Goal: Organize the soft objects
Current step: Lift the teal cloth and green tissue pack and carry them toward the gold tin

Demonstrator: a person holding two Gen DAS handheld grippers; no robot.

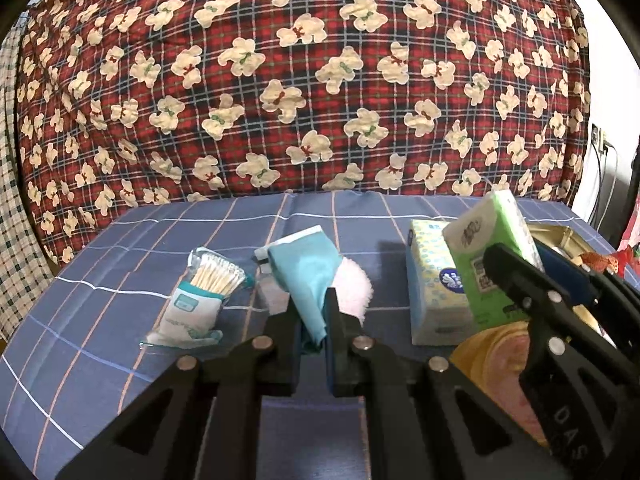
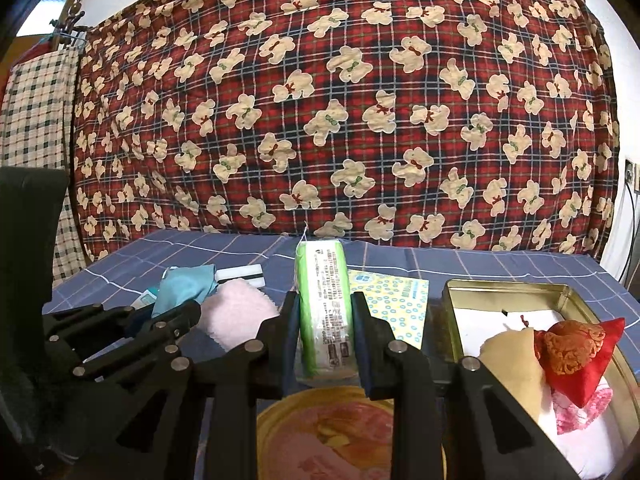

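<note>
My left gripper (image 1: 314, 312) is shut on a teal cloth (image 1: 308, 272), lifted over a pink fluffy pad (image 1: 354, 288) on the blue checked bedsheet. My right gripper (image 2: 324, 316) is shut on a green tissue pack (image 2: 324, 312) and holds it upright above the sheet; the pack also shows in the left wrist view (image 1: 492, 256). The left gripper (image 2: 176, 316) with the teal cloth (image 2: 184, 282) and the pink pad (image 2: 236, 316) shows at the left of the right wrist view. A gold tin box (image 2: 508, 288) at the right holds a red pouch (image 2: 580, 356) and a beige soft item (image 2: 508, 356).
A packet of cotton swabs (image 1: 204, 292) lies at the left. A blue-and-yellow tissue pack (image 1: 432, 284) lies beside the tin. The tin's round-patterned lid (image 2: 332, 432) lies near the front edge. A red bear-print quilt (image 1: 304, 80) rises behind the sheet.
</note>
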